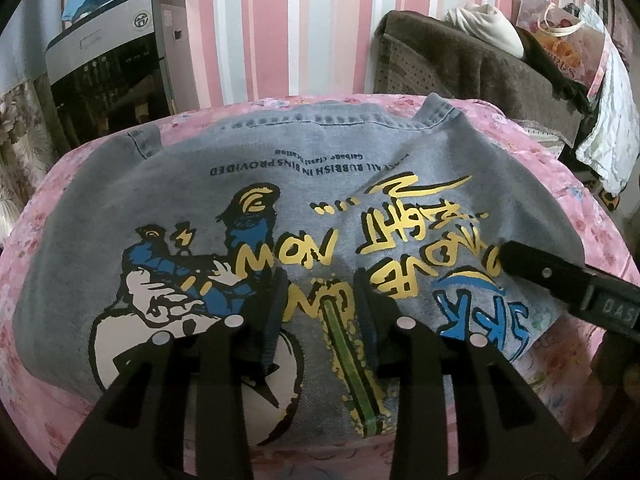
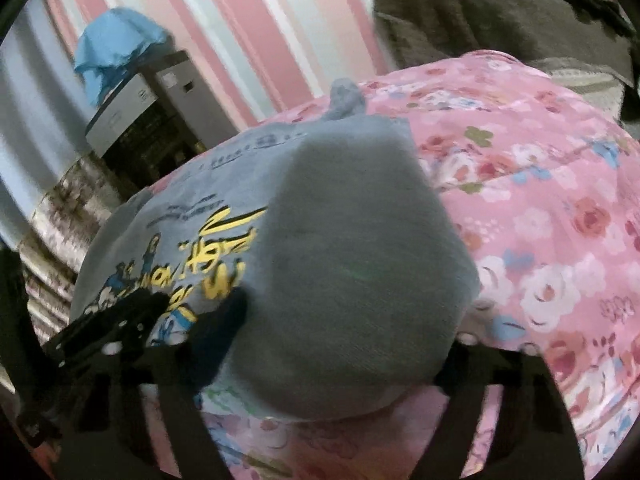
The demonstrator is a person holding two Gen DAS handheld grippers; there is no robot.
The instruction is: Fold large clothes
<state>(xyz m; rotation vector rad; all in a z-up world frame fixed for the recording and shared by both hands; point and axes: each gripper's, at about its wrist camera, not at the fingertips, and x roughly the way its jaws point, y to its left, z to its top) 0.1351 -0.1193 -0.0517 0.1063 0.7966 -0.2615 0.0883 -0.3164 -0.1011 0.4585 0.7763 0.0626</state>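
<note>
We hover the left gripper, jaws narrow and empty, over the denim jacket; right gripper straddles a folded flap, grip unclear. Thick, heavy denim: pinch seams.

The grey denim jacket carries nearly all the readable text, printed upside down as seen from the left wrist. Near its far edge runs a black line ending "ALL RUBBISH IN BINS PROVIDED", its first word unclear, with a smaller, partly illegible line below it beginning "Garbage". Large yellow lettering across the middle reads "NOW", "RIGHT" and "MOVE"; the blue letters at the right edge cannot be made out. The right tongs, at the right edge, show raised letters "DAS". A shopping bag at far right bears letters ending "RUS". In the right wrist view the jacket's print is too blurred to read.
</note>
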